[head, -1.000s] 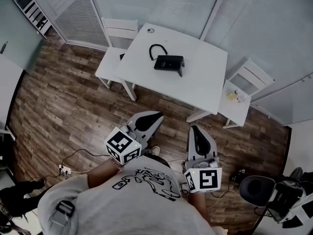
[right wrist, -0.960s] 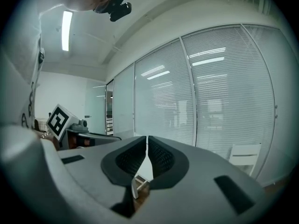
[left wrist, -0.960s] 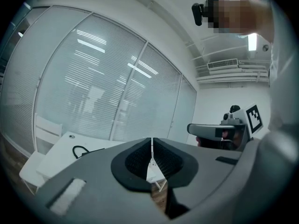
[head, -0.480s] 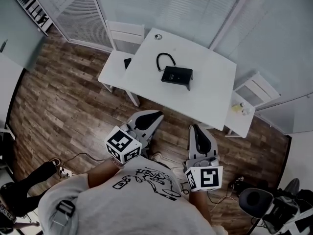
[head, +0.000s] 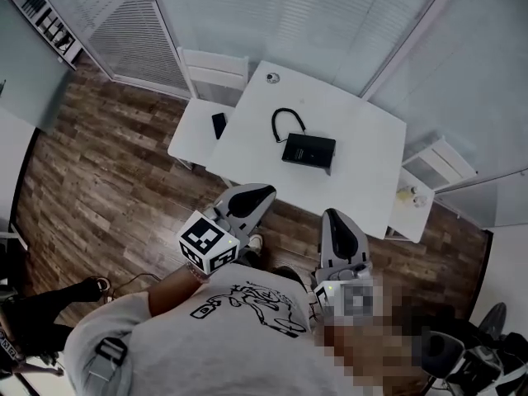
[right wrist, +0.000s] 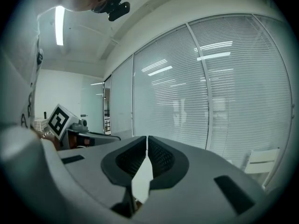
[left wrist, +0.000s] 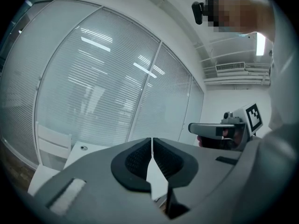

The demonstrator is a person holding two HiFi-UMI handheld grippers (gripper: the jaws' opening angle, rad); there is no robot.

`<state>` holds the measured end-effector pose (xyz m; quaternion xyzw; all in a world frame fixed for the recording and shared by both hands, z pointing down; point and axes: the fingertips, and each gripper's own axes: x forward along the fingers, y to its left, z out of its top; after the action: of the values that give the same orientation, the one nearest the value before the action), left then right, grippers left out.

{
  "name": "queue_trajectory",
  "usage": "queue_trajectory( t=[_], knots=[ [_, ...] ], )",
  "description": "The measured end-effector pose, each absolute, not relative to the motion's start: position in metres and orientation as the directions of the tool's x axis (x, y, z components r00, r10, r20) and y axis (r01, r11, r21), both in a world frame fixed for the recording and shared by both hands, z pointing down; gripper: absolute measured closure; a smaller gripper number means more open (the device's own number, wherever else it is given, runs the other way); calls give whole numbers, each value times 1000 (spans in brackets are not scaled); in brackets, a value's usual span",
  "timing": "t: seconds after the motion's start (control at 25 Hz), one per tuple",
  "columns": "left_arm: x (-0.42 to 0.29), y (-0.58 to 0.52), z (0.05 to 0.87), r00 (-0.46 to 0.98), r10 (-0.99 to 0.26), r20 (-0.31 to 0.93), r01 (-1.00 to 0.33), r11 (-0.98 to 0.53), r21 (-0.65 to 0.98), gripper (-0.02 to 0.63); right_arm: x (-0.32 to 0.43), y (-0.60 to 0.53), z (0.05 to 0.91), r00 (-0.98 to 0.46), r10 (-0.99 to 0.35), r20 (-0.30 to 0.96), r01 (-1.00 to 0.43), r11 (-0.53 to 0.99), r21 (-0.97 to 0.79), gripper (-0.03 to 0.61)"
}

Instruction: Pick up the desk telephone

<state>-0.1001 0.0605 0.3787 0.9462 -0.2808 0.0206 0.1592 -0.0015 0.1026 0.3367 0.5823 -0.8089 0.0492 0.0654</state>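
Observation:
A black desk telephone (head: 309,152) with a looped black cord (head: 285,122) lies near the middle of a white table (head: 363,184). Both grippers hover over the wooden floor, short of the table's near edge. My left gripper (head: 262,191) is shut and empty, below and left of the phone. My right gripper (head: 331,214) is shut and empty too, below the phone. In the left gripper view the jaws (left wrist: 152,146) meet with nothing between them, and a strip of the white table (left wrist: 77,154) shows behind. In the right gripper view the jaws (right wrist: 147,146) are likewise together.
A white chair (head: 202,97) with a dark flat object (head: 219,124) on its seat stands left of the table. Another white chair (head: 429,180) stands at the right. A small round object (head: 272,77) sits at the table's far corner. Glass walls with blinds stand behind.
The table and phone have come nearer and shifted lower right in the head view as I walk toward them. Both grippers stay shut, held out in front.

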Motion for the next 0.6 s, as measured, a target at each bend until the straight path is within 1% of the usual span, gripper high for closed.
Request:
queue_trajectory(
  t=[0.24, 0.6],
  knots=[
    [-110, 36, 385, 847, -512, 140, -529, -794, 300, 600, -7, 82, 342, -289, -940, 183, -956, 293, -6, 566],
    [-96, 7, 383, 844, -518, 139, -533, -784, 317, 600, 8, 49, 340, -283, -941, 188, -958, 286, -10, 566]
  ],
)
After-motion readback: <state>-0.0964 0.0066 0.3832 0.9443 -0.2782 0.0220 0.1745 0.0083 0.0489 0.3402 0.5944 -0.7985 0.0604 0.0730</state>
